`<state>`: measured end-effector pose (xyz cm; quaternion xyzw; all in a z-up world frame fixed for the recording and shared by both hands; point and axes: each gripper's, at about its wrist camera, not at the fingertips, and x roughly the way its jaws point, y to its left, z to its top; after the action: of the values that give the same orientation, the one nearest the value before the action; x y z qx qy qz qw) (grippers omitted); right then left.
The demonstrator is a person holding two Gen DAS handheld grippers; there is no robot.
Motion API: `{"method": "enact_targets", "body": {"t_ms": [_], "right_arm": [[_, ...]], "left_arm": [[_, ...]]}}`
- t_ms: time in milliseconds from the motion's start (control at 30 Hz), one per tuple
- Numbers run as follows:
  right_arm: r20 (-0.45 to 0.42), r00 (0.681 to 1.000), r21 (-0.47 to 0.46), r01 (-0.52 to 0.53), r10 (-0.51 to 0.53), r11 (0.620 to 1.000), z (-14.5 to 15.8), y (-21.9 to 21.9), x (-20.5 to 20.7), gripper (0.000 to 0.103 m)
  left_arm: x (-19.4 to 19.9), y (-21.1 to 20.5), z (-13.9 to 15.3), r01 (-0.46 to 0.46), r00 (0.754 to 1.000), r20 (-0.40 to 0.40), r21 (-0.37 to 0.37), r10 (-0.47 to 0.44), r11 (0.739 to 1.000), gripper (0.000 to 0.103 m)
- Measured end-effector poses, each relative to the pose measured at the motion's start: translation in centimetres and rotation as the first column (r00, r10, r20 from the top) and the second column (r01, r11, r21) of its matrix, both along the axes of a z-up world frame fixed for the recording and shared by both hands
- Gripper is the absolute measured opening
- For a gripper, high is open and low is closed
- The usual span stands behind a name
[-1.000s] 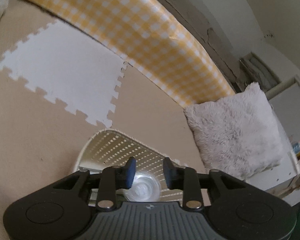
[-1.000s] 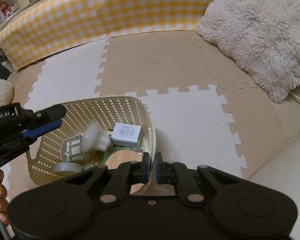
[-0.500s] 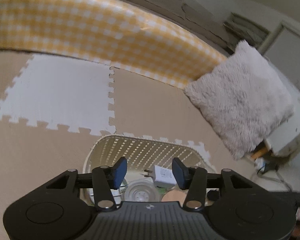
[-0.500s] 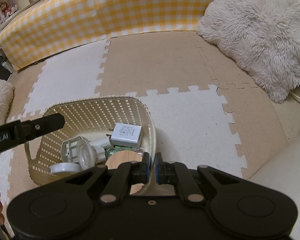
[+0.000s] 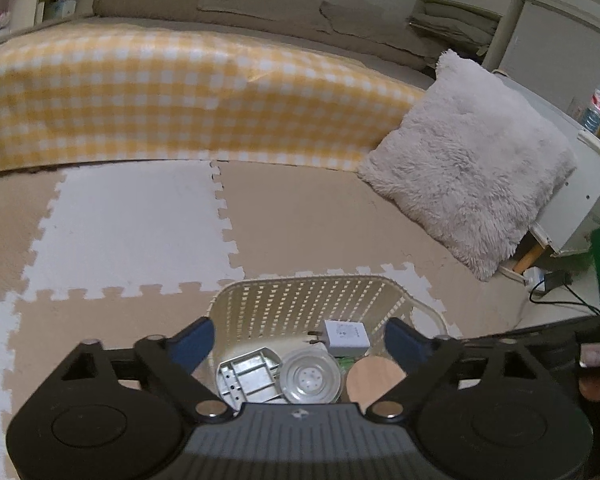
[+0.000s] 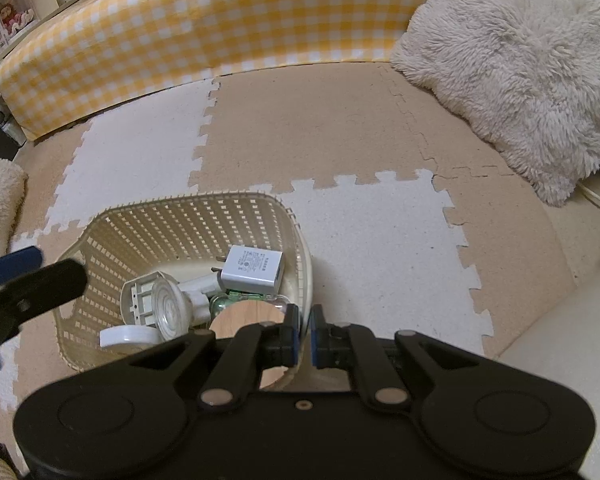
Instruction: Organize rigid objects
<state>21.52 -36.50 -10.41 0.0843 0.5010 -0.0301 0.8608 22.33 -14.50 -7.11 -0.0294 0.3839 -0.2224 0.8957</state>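
Foam floor mat (image 6: 300,128) in beige and white puzzle tiles covers the room, with a yellow checked bumper (image 6: 204,24) along the far side and a fluffy cushion (image 6: 512,68) to the right

1. Progress. My basket (image 6: 172,216) stands on the mat and holds every loose item I can see: a white charger (image 6: 254,268), a clear round lid (image 6: 168,308), a grey plastic tray (image 5: 248,372), a wooden disc (image 5: 374,376) and a white flat lid (image 6: 128,336). No other rigid item shows on the mat, so I judge the gathering nearly or fully done

2. Tongs. My left gripper (image 5: 296,338) is spread wide and empty, above the near side of the basket. My right gripper (image 6: 305,334) is almost closed, with the right-hand rim of the basket sitting between its tips; whether it truly pinches the rim I cannot tell

3. Clearance. Open mat lies ahead of and to the right of the basket. Bumper and cushion are well apart from it. Basket walls are the nearest edges to avoid
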Motion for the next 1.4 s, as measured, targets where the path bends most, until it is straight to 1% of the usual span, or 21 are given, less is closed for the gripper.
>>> {"method": "enact_targets", "body": {"t_ms": [100,200,333,433,500,533,600,667,767,900,967,1033,1133,1167,1233,1400], "right_arm": [[0.007,1.0,-0.003,0.005,-0.005,1.0,0.2,0.0,-0.3,0.006],[0.032,0.999,-0.001,0.022,-0.022,1.0,1.0,-0.2,-0.7,0.006],[0.043,0.998,-0.009,0.043,-0.043,0.999,2.3,-0.2,-1.5,0.023],[0.089,0.996,-0.003,0.022,-0.022,1.0,4.2,0.5,-2.9,0.033],[0.11,0.994,-0.026,0.016,-0.013,1.0,5.3,1.2,-4.1,0.043],[0.118,0.993,-0.037,0.017,-0.012,0.999,5.8,1.4,-4.6,0.051],[0.136,0.991,-0.053,0.024,-0.017,0.998,6.8,1.8,-5.7,0.053],[0.157,0.987,-0.053,0.043,-0.034,0.998,7.8,1.6,-6.8,0.058],[0.199,0.978,-0.059,0.068,-0.055,0.996,9.4,1.7,-9.1,0.063],[0.242,0.969,-0.085,0.076,-0.054,0.994,10.7,2.3,-12.3,0.068],[0.267,0.962,-0.096,0.083,-0.054,0.992,11.2,2.7,-13.8,0.074],[0.298,0.953,-0.103,0.091,-0.057,0.991,11.6,3.1,-15.5,0.076],[0.344,0.936,-0.131,0.12,-0.068,0.984,11.9,3.9,-17.7,0.084],[0.352,0.934,-0.139,0.121,-0.065,0.983,11.9,4.1,-18.3,0.088],[0.372,0.927,-0.163,0.122,-0.053,0.979,11.9,4.8,-19.5,0.091],[0.409,0.912,-0.179,0.124,-0.041,0.976,11.6,5.9,-21.6,0.096]], "left_arm": [[-0.8,0.5,0.5,0.002,1.0,0.013,0.005,-0.002,1.0,0.102],[-1.5,1.0,1.1,0.005,1.0,0.025,0.0,-0.005,1.0,0.103],[-2.0,1.7,2.2,-0.004,0.999,0.032,-0.011,0.004,1.0,0.103],[-2.8,2.2,3.1,-0.007,0.999,0.054,-0.022,0.009,1.0,0.103],[-3.4,2.7,3.8,-0.006,0.998,0.061,-0.042,0.008,0.999,0.103],[-3.7,3.0,4.1,0.0,0.998,0.064,-0.049,0.003,0.999,0.103],[-4.4,3.5,4.9,0.009,0.998,0.07,-0.056,-0.005,0.998,0.103],[-5.2,3.9,5.6,0.011,0.997,0.079,-0.056,-0.006,0.998,0.103],[-6.7,4.3,6.6,0.007,0.995,0.095,-0.038,-0.004,0.999,0.103],[-8.9,4.9,7.6,0.002,0.991,0.132,-0.01,-0.001,1.0,0.103],[-10.1,5.2,8.1,-0.01,0.989,0.146,0.002,0.009,1.0,0.103],[-11.3,5.7,8.4,-0.016,0.987,0.159,-0.011,0.018,1.0,0.103],[-12.6,6.4,8.7,-0.018,0.986,0.166,-0.023,0.021,1.0,0.103],[-13.1,6.6,8.7,-0.023,0.986,0.168,-0.016,0.025,1.0,0.103],[-13.9,6.8,8.6,-0.038,0.983,0.179,0.013,0.035,0.999,0.103],[-15.7,7.2,7.8,-0.04,0.98,0.195,0.075,0.025,0.996,0.103]]}}
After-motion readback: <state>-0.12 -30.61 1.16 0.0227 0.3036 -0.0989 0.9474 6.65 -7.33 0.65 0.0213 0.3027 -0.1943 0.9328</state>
